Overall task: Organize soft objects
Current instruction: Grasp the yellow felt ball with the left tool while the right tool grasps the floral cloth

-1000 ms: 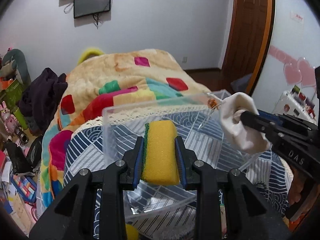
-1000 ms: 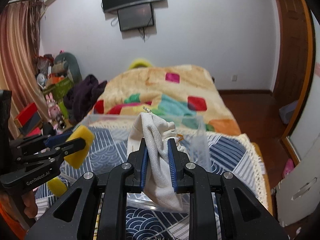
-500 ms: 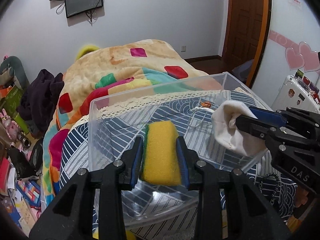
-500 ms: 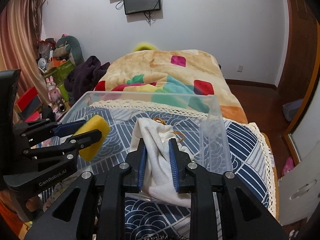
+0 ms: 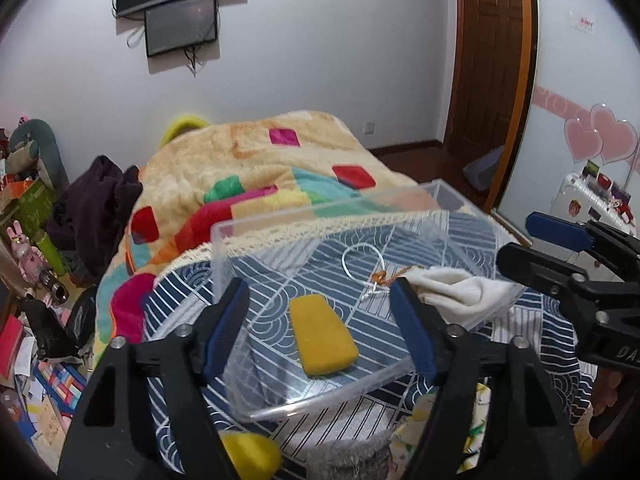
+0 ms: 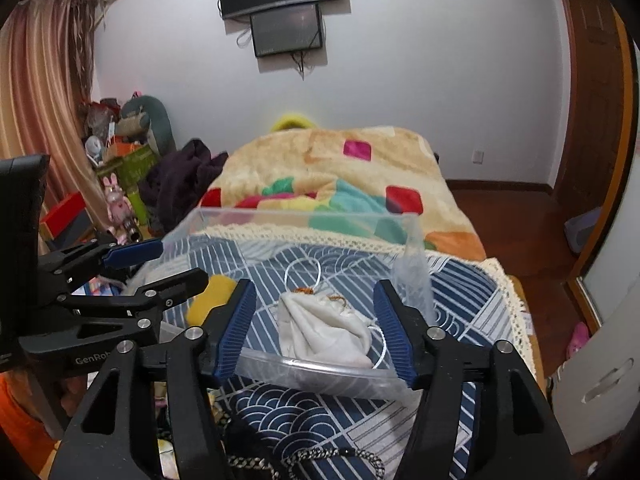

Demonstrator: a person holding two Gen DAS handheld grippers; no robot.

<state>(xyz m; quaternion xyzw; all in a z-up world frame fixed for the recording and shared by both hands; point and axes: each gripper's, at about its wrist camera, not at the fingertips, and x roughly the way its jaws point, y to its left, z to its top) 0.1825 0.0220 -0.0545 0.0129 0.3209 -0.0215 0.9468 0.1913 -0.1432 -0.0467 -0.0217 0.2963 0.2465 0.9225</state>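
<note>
Both grippers hang wide apart and hold nothing. The left gripper (image 5: pixel 320 320) frames the yellow sponge (image 5: pixel 322 334), which lies flat on the floor of the clear plastic bin (image 5: pixel 280 224), in its left half. The right gripper (image 6: pixel 314 328) frames the white drawstring pouch (image 6: pixel 324 334), slumped in the bin's right half with its cord looping toward the far wall. The bin sits on a blue wave-patterned cloth (image 6: pixel 460 292) spread over the foot of the bed.

With 2 items already dropped inside, the next step is judged to be fetching more. What remains lies nearer than the bin, low under the tools: a second yellow sponge (image 5: pixel 250 456) sits on the cloth below the left gripper's left finger, a grey fuzzy item (image 5: pixel 352 454) lies just beside it toward the middle, and a braided cord (image 6: pixel 316 462) lies under the right gripper. The left gripper is the nearer one to the second sponge, so that hand would have to draw back and tip downward. The sponge's long axis cannot be told, since the finger covers much of it.
</note>
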